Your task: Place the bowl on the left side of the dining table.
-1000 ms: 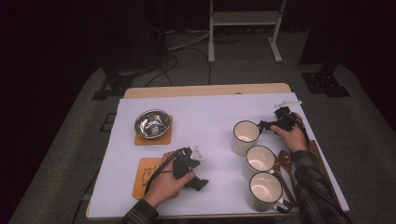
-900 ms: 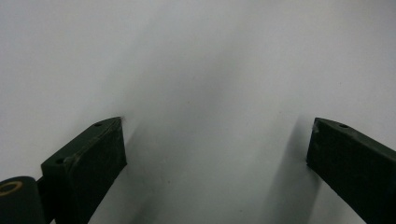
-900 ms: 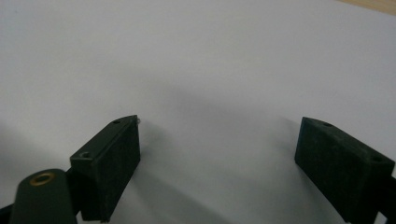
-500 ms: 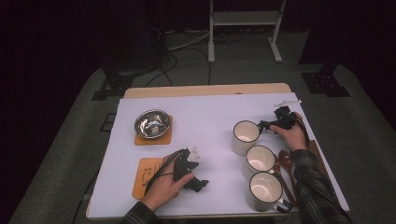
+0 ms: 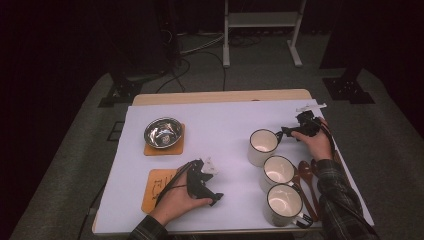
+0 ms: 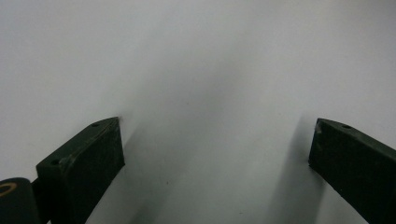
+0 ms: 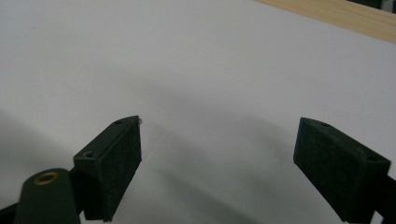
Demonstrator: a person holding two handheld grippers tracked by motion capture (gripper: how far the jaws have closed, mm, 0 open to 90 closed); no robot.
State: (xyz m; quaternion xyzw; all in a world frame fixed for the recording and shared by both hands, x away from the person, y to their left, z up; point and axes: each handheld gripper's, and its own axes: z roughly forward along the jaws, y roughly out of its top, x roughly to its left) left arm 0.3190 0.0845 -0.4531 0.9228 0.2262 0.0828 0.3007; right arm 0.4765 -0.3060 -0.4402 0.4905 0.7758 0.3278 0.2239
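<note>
My left gripper lies low on the white table cover near the front, held by a hand, beside an orange coaster. In the left gripper view its jaws stand wide apart over bare white cover with nothing between them. My right gripper sits at the right, its tips pointing at the farthest of three white mugs, close to its rim. The right gripper view has its own jaws open over white cover. Two more mugs stand in a row toward the front.
A steel bowl rests on a second orange coaster at the back left. Brown spoons lie right of the mugs, by the right forearm. The wooden table edge runs along the far side.
</note>
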